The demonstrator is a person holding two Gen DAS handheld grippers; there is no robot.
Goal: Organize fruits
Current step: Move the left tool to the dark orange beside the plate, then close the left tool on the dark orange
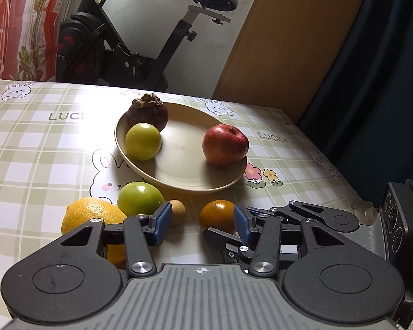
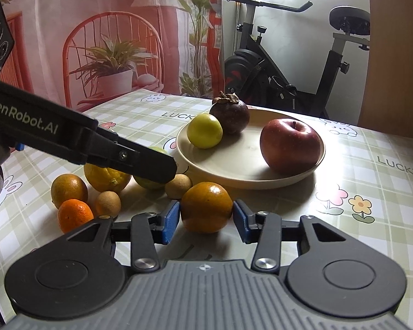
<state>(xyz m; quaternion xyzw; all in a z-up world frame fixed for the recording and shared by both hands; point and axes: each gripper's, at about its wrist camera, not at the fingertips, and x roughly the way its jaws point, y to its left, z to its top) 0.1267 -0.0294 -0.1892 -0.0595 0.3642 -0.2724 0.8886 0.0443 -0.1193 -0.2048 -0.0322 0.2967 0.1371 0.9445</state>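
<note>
**Orange fruit between open pads, plate at 12 o'clock**

Orange citrus (image 2: 206,207) sits on the tablecloth (image 2: 371,170) between the right gripper (image 2: 206,221) pads, not visibly clamped. Risk: round fruit may roll from an off-centre squeeze, nudging the longan (image 2: 178,186) at 11 o'clock. Left gripper (image 1: 201,224): open, empty. Plate (image 2: 234,176): three fruits; off it: seven.

Counter cloth (image 2: 371,148): pale green and white plaid, printed with white rabbits, pink and yellow flowers, grey "LUCKY" lettering. Round shallow plate (image 2: 234,170): plain beige. On it, glossy red apple (image 2: 290,145), yellow-green round fruit (image 2: 204,131), dark purple-brown mangosteen (image 2: 230,115) with dried brown cap. Off the plate: dull orange citrus (image 2: 206,206), bright orange mandarin (image 2: 75,214), tan-brown small round fruit (image 2: 107,203), yellow pebbled lemon (image 1: 92,213). Hand-held gripper pads (image 2: 170,224): blue on black linkage.
</note>
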